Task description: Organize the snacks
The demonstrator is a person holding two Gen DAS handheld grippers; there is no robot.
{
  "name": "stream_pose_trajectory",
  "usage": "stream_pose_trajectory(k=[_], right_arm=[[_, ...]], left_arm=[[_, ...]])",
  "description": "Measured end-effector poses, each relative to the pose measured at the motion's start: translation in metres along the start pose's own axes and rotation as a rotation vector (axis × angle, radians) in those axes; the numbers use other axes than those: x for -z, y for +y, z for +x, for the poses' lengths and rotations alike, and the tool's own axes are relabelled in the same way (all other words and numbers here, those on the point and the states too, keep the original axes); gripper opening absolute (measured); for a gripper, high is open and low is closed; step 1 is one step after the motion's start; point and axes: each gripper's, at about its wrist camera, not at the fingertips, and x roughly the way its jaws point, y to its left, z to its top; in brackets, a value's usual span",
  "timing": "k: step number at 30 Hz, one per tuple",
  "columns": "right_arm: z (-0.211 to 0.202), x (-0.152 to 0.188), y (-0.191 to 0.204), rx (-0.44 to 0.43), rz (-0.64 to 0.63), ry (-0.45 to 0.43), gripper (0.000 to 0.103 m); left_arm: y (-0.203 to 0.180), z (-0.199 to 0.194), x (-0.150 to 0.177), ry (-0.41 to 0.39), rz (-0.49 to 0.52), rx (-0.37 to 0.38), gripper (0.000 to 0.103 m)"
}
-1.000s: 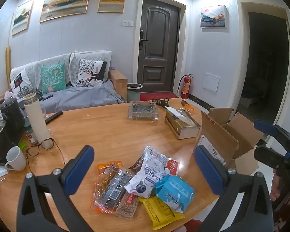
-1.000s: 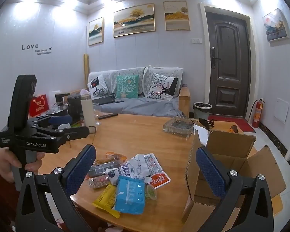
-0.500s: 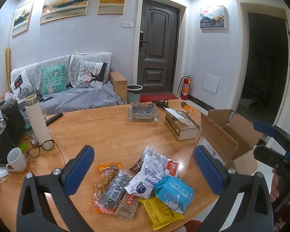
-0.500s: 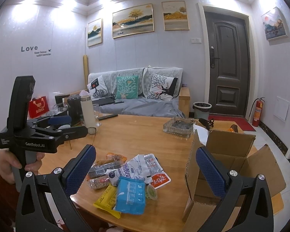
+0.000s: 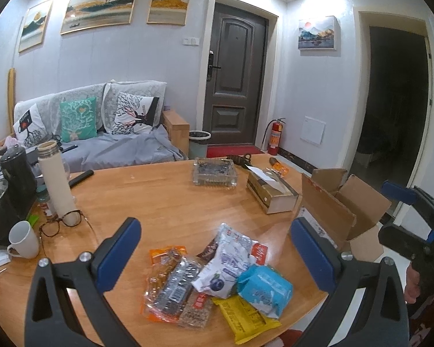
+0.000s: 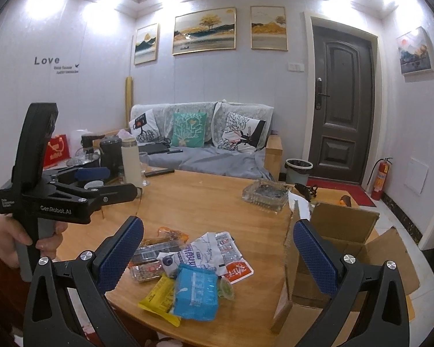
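On the wooden table (image 5: 165, 202), a crinkled snack pile (image 5: 217, 277) — blue, yellow, white packets — both tongs (image 5: 215, 256) (image 6: 218, 254) spread, empty.

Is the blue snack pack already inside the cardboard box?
No, the blue snack pack lies on the wooden table among other snacks, beside the open cardboard box.

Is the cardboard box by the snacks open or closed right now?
Open. The cardboard box has its flaps folded outward, though its inside is barely visible.
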Motion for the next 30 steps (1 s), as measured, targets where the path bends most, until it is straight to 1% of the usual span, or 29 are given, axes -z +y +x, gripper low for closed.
stream_pose_trajectory(k=[2,5,6,7,9,10,11,12,14,16,17,19,21,22,25,26,27,30], right_arm=[[0.002,-0.005,0.008,0.016,-0.015,-0.007,0.103],[0.008,-0.012,0.024,-0.042,-0.049,0.001,0.103],[0.011,-0.013,0.031,-0.051,-0.061,0.003,0.1],[0.014,-0.013,0.039,-0.057,-0.074,0.011,0.096],[0.025,-0.011,0.05,-0.049,-0.092,0.028,0.076],[0.031,-0.009,0.055,-0.054,-0.096,0.041,0.072],[0.039,-0.006,0.059,-0.075,-0.093,0.062,0.065],[0.049,0.0,0.06,-0.105,-0.076,0.094,0.061],[0.066,0.011,0.061,-0.142,-0.036,0.151,0.061],[0.085,0.026,0.059,-0.159,0.001,0.21,0.06],[0.093,0.034,0.057,-0.158,0.016,0.237,0.06],[0.11,0.05,0.05,-0.152,0.048,0.294,0.06],[0.127,0.066,0.042,-0.143,0.077,0.35,0.06],[0.13,0.074,0.037,-0.139,0.09,0.367,0.061],[0.143,0.09,0.024,-0.129,0.123,0.407,0.061],[0.146,0.093,0.021,-0.123,0.13,0.415,0.061],[0.149,0.096,0.017,-0.113,0.135,0.426,0.061],[0.156,0.105,0.007,-0.109,0.143,0.45,0.061]], left_arm=[[0.009,-0.002,0.0,0.006,-0.007,-0.001,0.102],[0.025,-0.004,0.004,0.011,-0.017,-0.007,0.102],[0.03,-0.004,0.005,0.015,-0.018,-0.013,0.102],[0.035,-0.004,0.008,0.017,-0.025,-0.015,0.102],[0.047,-0.002,0.014,0.01,-0.058,-0.006,0.102],[0.052,-0.001,0.018,0.012,-0.055,-0.008,0.102],[0.056,0.002,0.021,0.018,-0.069,-0.003,0.102],[0.061,0.004,0.025,0.029,-0.051,-0.016,0.102],[0.072,0.011,0.034,0.04,-0.061,-0.006,0.102],[0.081,0.019,0.045,0.066,-0.063,0.001,0.102],[0.087,0.023,0.047,0.04,-0.015,-0.018,0.102],[0.094,0.034,0.058,0.08,0.001,-0.022,0.102],[0.098,0.044,0.069,0.128,0.0,-0.011,0.102],[0.1,0.05,0.076,0.145,-0.006,0.003,0.102],[0.102,0.064,0.089,0.198,0.001,0.001,0.102],[0.101,0.069,0.094,0.223,0.003,-0.002,0.102],[0.099,0.07,0.097,0.27,0.003,-0.008,0.102],[0.096,0.079,0.104,0.303,0.001,-0.002,0.102]])
